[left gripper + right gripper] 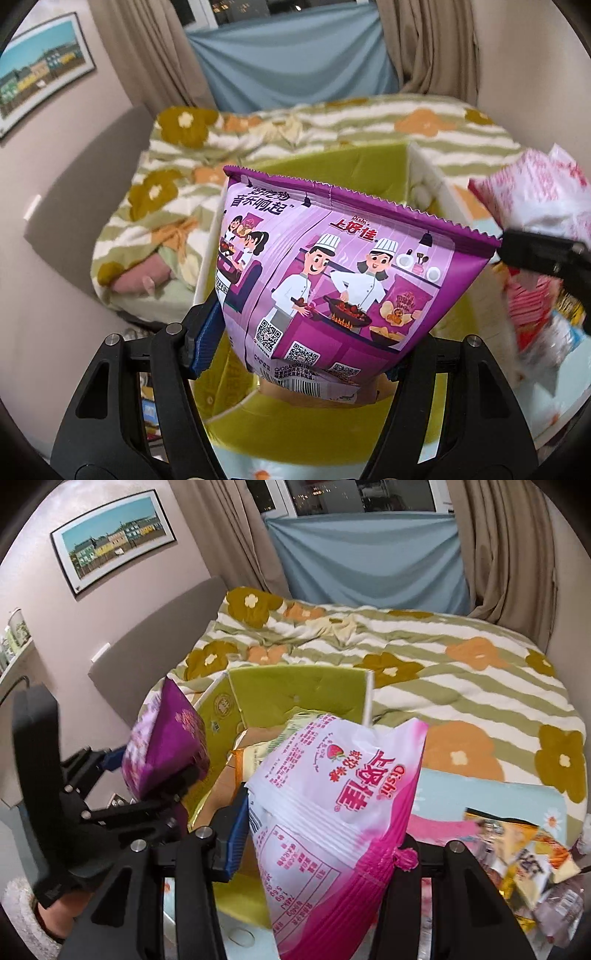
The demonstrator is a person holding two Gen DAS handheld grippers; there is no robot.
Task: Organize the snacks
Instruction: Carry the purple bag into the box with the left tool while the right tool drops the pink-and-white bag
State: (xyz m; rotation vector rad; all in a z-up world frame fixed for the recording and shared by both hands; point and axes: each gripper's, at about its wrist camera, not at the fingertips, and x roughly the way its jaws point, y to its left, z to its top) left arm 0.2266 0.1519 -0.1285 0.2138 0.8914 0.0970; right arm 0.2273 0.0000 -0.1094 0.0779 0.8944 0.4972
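My left gripper (303,354) is shut on a purple chip bag (332,280) and holds it upright above the green cardboard box (332,424). The purple bag also shows at the left of the right wrist view (166,749), with the left gripper (162,786) under it. My right gripper (321,853) is shut on a pink and white strawberry snack bag (332,812), held over the box's (295,690) right side. That pink bag shows blurred at the right edge of the left wrist view (535,192). A snack packet (266,753) lies inside the box.
The box sits on a bed with a green striped floral quilt (461,686). A pile of loose snack packets (524,856) lies at the right on a light blue mat (491,794). A grey headboard (155,642) and wall are at the left.
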